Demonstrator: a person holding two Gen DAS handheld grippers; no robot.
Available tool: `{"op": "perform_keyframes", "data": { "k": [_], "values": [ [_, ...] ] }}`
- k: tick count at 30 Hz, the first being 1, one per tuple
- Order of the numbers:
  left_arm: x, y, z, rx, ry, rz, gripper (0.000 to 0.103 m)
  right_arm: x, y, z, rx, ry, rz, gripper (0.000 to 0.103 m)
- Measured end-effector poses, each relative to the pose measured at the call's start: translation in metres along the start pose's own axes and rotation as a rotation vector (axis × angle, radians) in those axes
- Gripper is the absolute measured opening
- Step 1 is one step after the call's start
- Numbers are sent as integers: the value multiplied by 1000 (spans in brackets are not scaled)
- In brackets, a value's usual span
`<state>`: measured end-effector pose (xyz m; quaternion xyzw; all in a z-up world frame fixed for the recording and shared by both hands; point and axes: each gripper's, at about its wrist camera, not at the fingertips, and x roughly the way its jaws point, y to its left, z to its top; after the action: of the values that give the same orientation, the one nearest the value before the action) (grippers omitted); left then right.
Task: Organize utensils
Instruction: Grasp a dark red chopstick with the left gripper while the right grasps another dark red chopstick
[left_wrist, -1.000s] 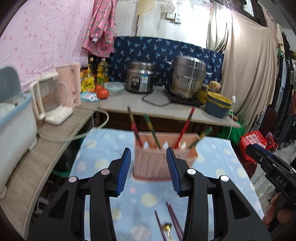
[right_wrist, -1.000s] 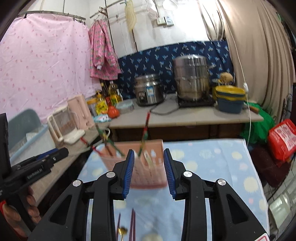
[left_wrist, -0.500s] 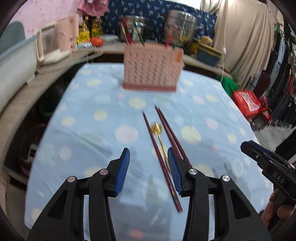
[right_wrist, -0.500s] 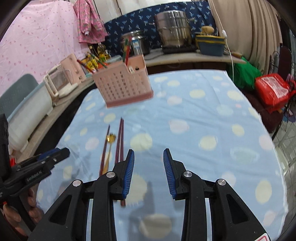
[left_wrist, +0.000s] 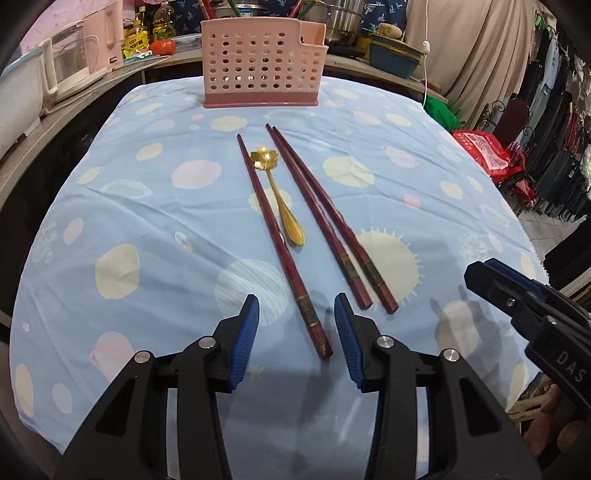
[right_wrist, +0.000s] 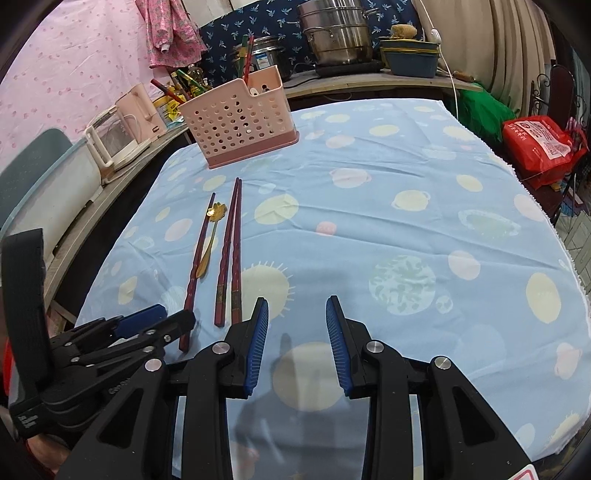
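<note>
Blue ribbed pads line both grippers, and both stand apart with nothing between their pads. The left gripper (left_wrist: 296, 334) hangs low over the near edge of the table (left_wrist: 110, 206), which is covered with a light blue cloth with pale round spots. The near end of a single dark red chopstick (left_wrist: 279, 240) lies on the cloth in the gap between its fingers, but the pads do not press on it. The right gripper (right_wrist: 297, 334) is also released; under it there is only bare cloth, and it is on the right side of the utensils, near the same edge.

Just beside the single chopstick, on its right, lies a gold spoon (left_wrist: 277, 194) with a flower-shaped bowl that points to the far edge. Its handle touches or almost touches the chopstick; I cannot tell which. More to the right lies a pair of dark red chopsticks (left_wrist: 325, 218), side by side, close together at the far tips and slightly apart at the near ends.

At the far edge of the table stands a pink perforated utensil holder (left_wrist: 263, 68), upright, with some utensils already standing in it. Behind the table, a counter (right_wrist: 369, 79) carries steel pots (right_wrist: 338, 35) and a blue basin (right_wrist: 413, 61).
</note>
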<state>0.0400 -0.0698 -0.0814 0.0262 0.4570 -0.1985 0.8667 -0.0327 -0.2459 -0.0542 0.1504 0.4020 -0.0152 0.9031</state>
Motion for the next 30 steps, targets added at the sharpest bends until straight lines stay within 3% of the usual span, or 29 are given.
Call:
{"op": "perform_keyframes", "data": {
  "k": [6,10,16,24,30],
  "values": [
    [0,8,-1,-6,2,20,38,7,7,-3,-10,19,17,32],
    [-1,18,-2,-16,4,29,24,14,16,-6,-28,37,31,32],
    [-1,27,-3,-30,1,30,12,26,30,-8,-65,58,39,32],
    [0,30,-2,-37,-5,30,8,40,44,-3,-110,52,29,29],
    [0,30,-2,-38,-5,29,8,49,47,0,-121,60,20,19]
  ]
}}
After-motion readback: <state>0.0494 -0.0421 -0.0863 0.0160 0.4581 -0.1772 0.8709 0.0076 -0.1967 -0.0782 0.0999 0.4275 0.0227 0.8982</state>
